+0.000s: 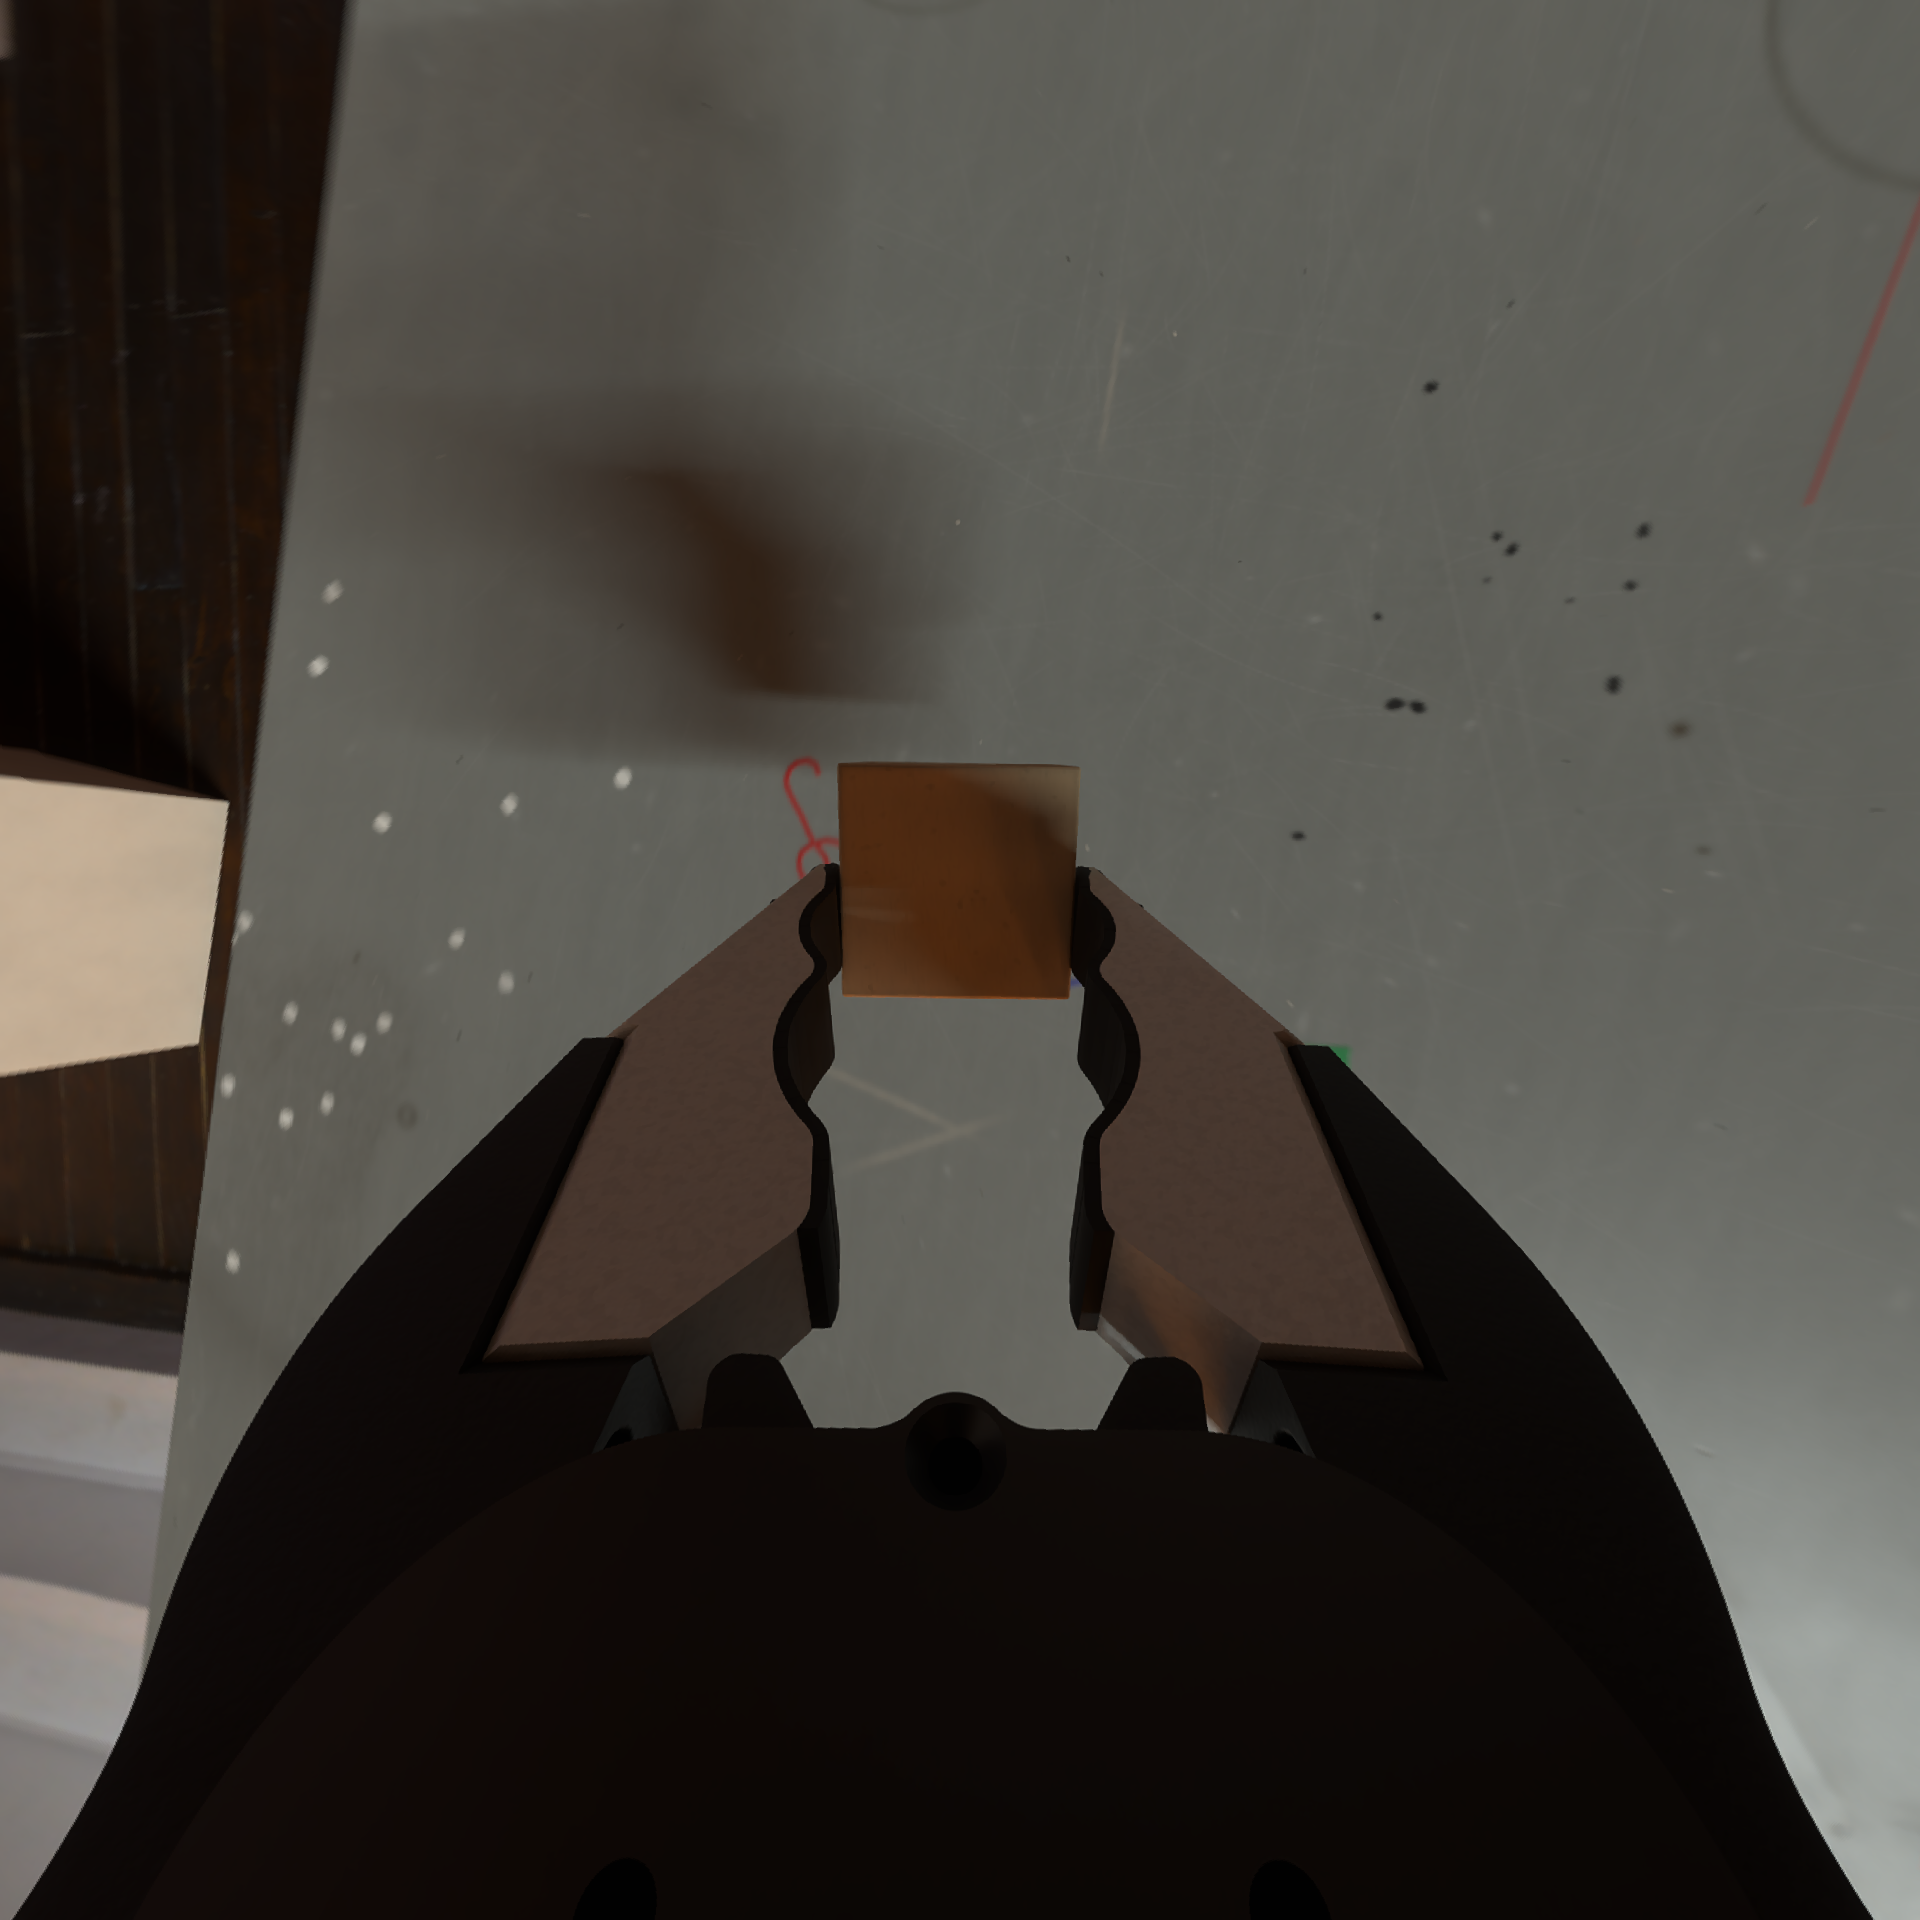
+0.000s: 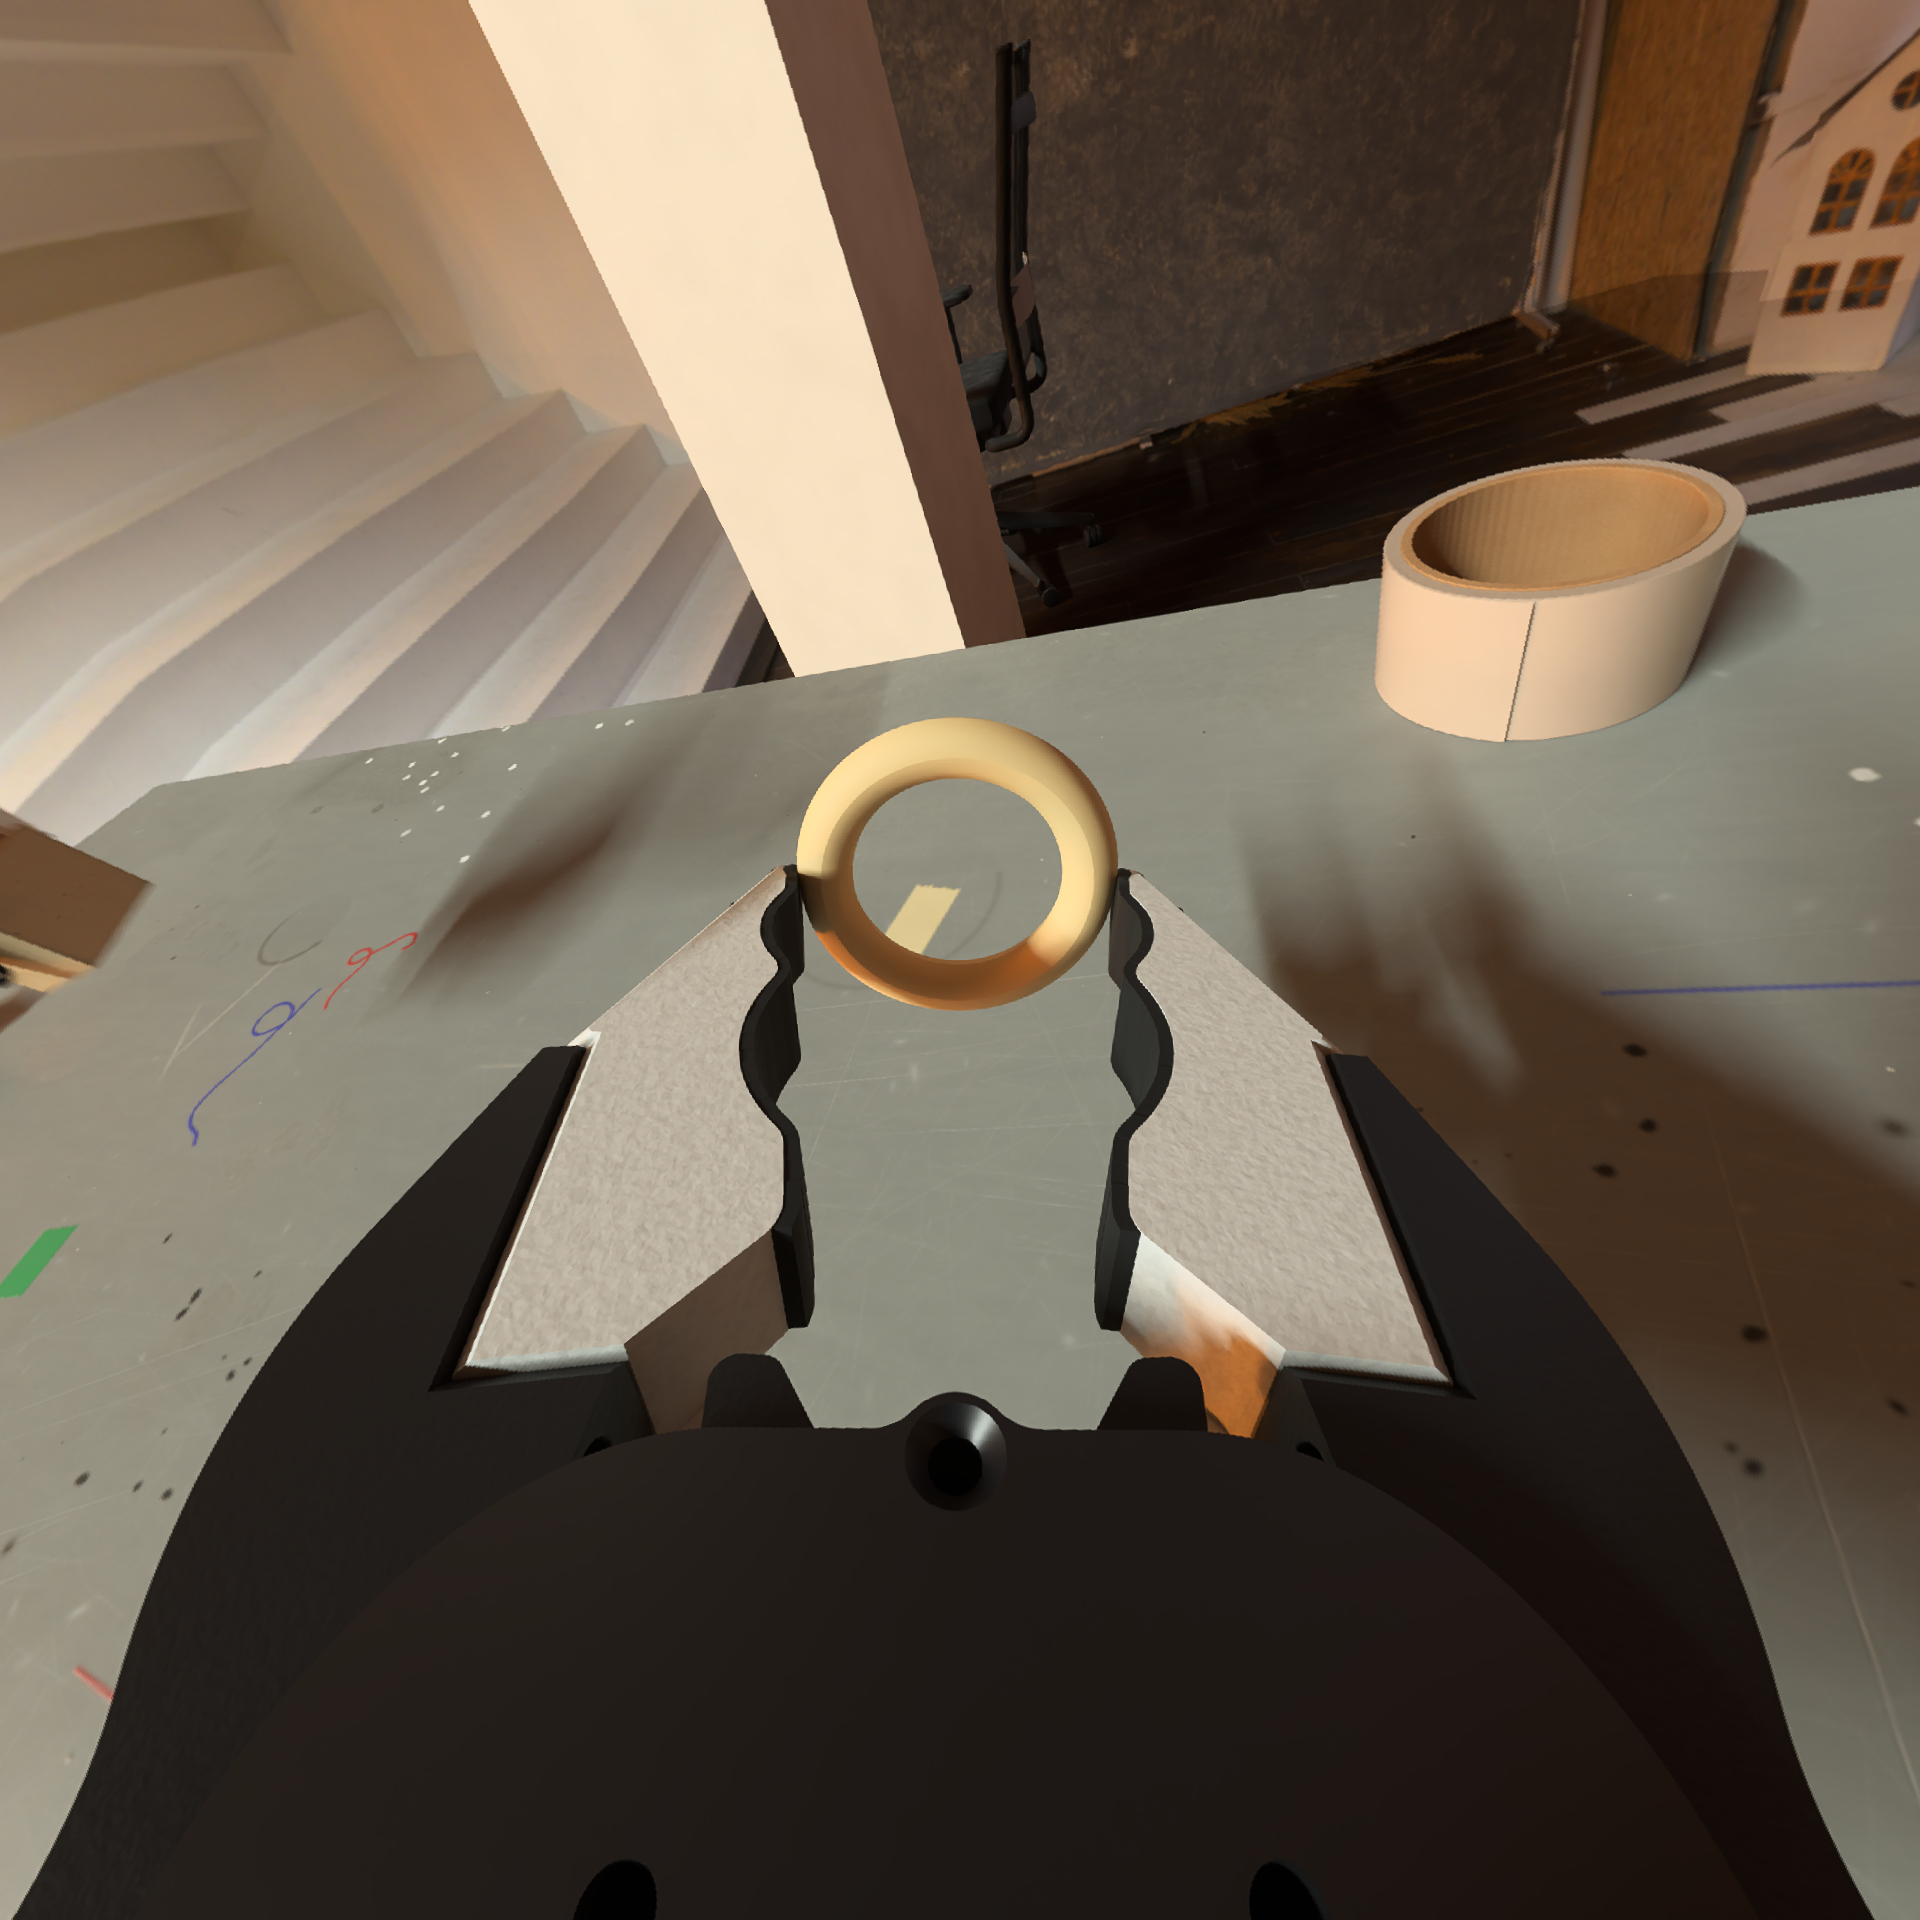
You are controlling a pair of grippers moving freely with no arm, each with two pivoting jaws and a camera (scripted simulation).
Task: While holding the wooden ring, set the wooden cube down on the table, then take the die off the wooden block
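1. Left gripper (image 1: 954, 925): clamped on the cube (image 1: 956, 881), one fingertip on each side face; pointed down at the counter (image 1: 1247, 468).
2. Cube: orange-brown wood, square face toward the camera, held at the fingertips above the counter. A soft dark shadow (image 1: 758, 582) lies on the surface beyond it, apart from the cube.
3. Right gripper (image 2: 956, 904): clamped on the ring (image 2: 956, 862), fingertips pressing its outer rim from both sides.
4. Ring: pale wood, held upright above the counter (image 2: 1351, 1039), its hole facing the camera.
5. Tape roll (image 2: 1553, 603): wide, beige, lying flat on the counter near the far edge, well apart from the ring.
6. Counter: grey, scratched, with dark specks, white dots, red and blue pen squiggles, and a green strip (image 2: 36, 1259) at the left.
7. Die, block: neither identifiable in either view.
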